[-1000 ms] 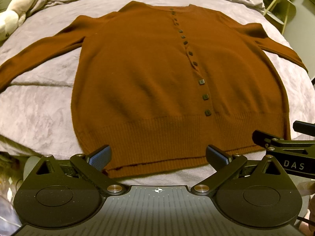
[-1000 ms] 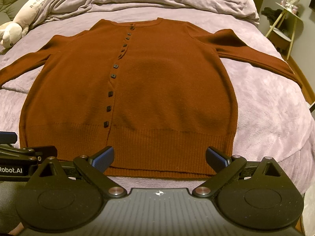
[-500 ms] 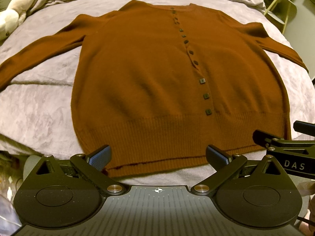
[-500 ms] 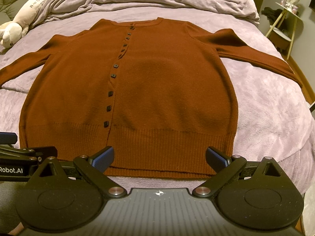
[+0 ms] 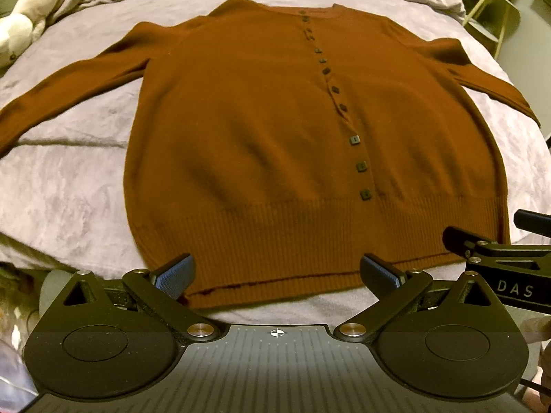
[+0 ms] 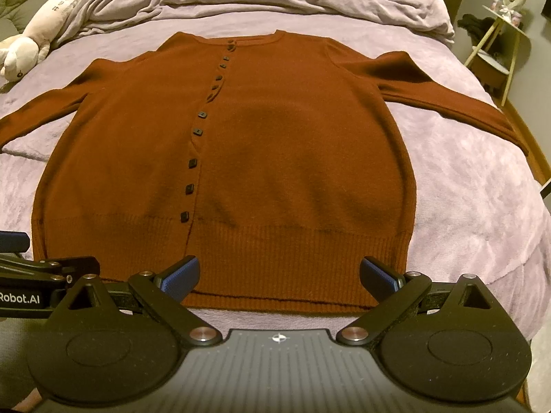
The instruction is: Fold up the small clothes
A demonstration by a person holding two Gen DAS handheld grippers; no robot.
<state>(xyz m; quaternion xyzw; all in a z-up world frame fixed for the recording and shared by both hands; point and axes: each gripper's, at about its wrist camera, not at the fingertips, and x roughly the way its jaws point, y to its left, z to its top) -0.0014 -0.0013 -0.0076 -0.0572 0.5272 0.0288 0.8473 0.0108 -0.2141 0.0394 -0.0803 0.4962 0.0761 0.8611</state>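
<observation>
Cardigan (image 5: pixel 275 144): flat on bed (image 5: pixel 69 179), unmoved since a second ago, unfolded; your left gripper (image 5: pixel 275 272) and right gripper (image 6: pixel 279 272) gape empty beside its hem.

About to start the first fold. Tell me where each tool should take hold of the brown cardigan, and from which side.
Grip the cardigan at its ribbed hem, one bottom corner per tool. It lies flat and buttoned, hem edge nearest, and both the left tool and right tool are open just before that edge. Come in low from the near side, one finger sliding under the rib.
</observation>
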